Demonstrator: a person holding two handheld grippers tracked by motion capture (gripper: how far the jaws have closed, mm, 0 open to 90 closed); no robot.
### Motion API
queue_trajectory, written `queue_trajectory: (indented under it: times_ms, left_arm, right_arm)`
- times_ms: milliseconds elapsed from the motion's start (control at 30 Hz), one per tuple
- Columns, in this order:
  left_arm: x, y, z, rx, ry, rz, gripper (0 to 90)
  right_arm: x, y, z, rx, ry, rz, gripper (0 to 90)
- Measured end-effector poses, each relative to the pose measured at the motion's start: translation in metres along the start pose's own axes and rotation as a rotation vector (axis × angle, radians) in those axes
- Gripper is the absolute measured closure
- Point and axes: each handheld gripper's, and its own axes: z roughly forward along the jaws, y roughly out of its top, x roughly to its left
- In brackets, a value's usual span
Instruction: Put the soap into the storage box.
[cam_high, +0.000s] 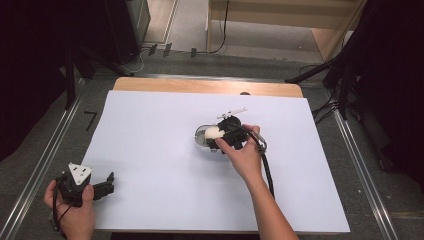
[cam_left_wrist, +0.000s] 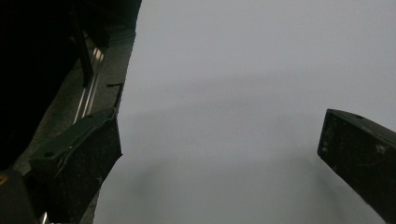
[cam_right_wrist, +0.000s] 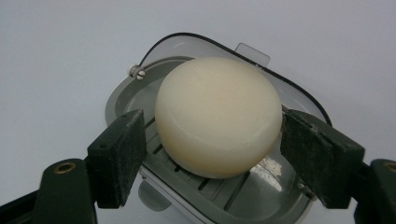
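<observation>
Our right tongs (cam_right_wrist: 212, 149) straddle one soap (cam_right_wrist: 218, 116) in one tray (cam_right_wrist: 126, 93), not pinching; left tongs (cam_left_wrist: 219, 154) spread over table (cam_left_wrist: 257, 70).

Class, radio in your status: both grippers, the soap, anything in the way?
Left gripper open, idle at table's near left edge. Right gripper jaws either side of soap, not clearly clamped. Soap sits in grey dish. Nothing in the way.
</observation>
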Motion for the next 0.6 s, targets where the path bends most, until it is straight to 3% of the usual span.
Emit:
queue_trajectory:
  times_ms: [600]
  left_arm:
    - [0.0, 0.0, 0.0, 0.002, 0.003, 0.004, 0.1]
  right_arm:
    - [-0.009, -0.009, -0.021, -0.035, -0.012, 0.009, 22.6]
